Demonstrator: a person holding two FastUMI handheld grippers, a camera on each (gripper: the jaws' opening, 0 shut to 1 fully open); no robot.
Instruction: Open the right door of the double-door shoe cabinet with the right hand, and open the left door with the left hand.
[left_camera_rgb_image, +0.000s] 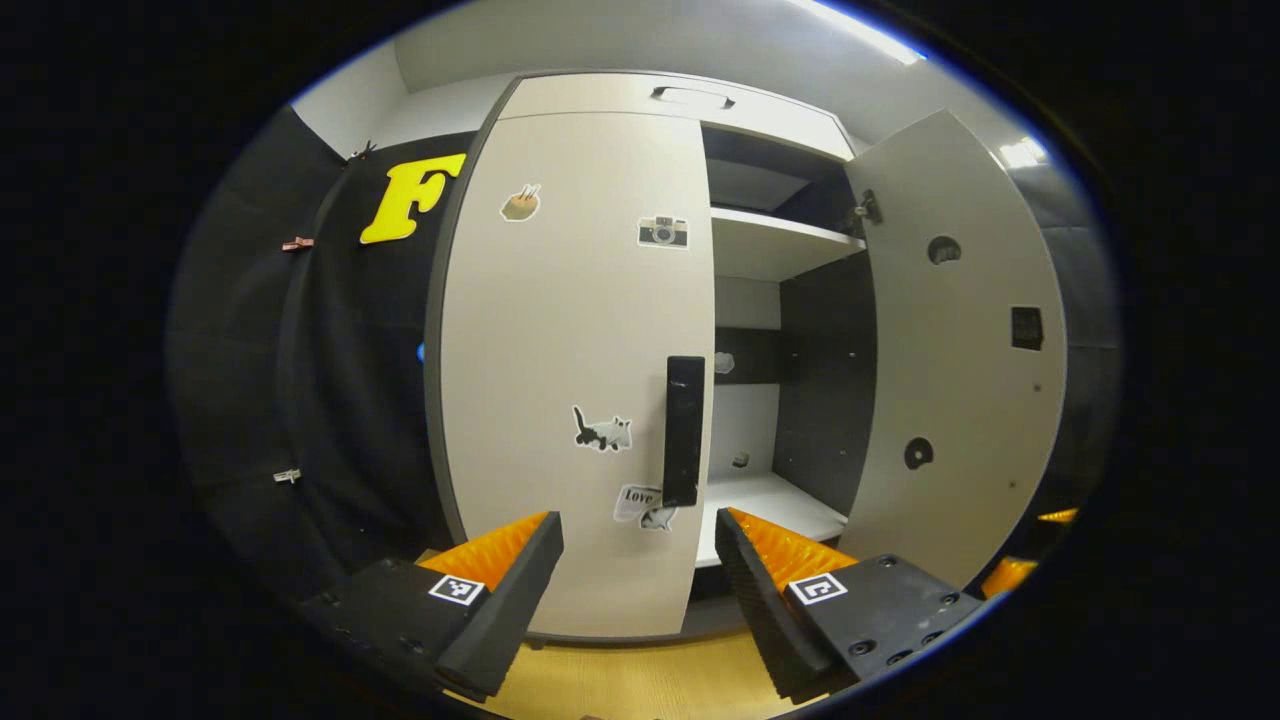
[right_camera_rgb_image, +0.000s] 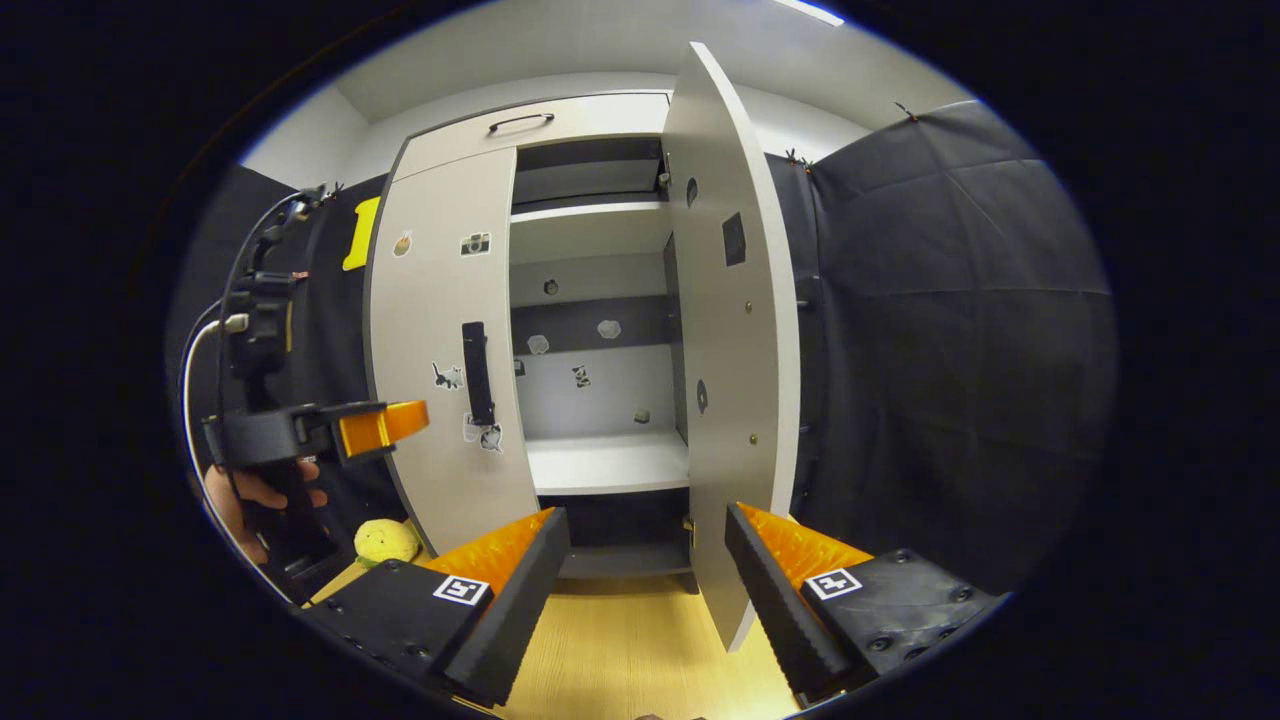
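Both tongs gaping, empty | right door (right_camera_rgb_image: 735, 400) swung wide | left door (left_camera_rgb_image: 570, 380) shut | left tongs (left_camera_rgb_image: 640, 570) near handle (left_camera_rgb_image: 684, 430)

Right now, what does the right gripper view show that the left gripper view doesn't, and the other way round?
Right gripper view: the left claw, open, with the hand holding it, and a yellow plush toy low beside the cabinet. Left gripper view: small clips on the black cloth beside the cabinet. Both: the left door shut with its black handle, the right door swung open, and the shelves inside.
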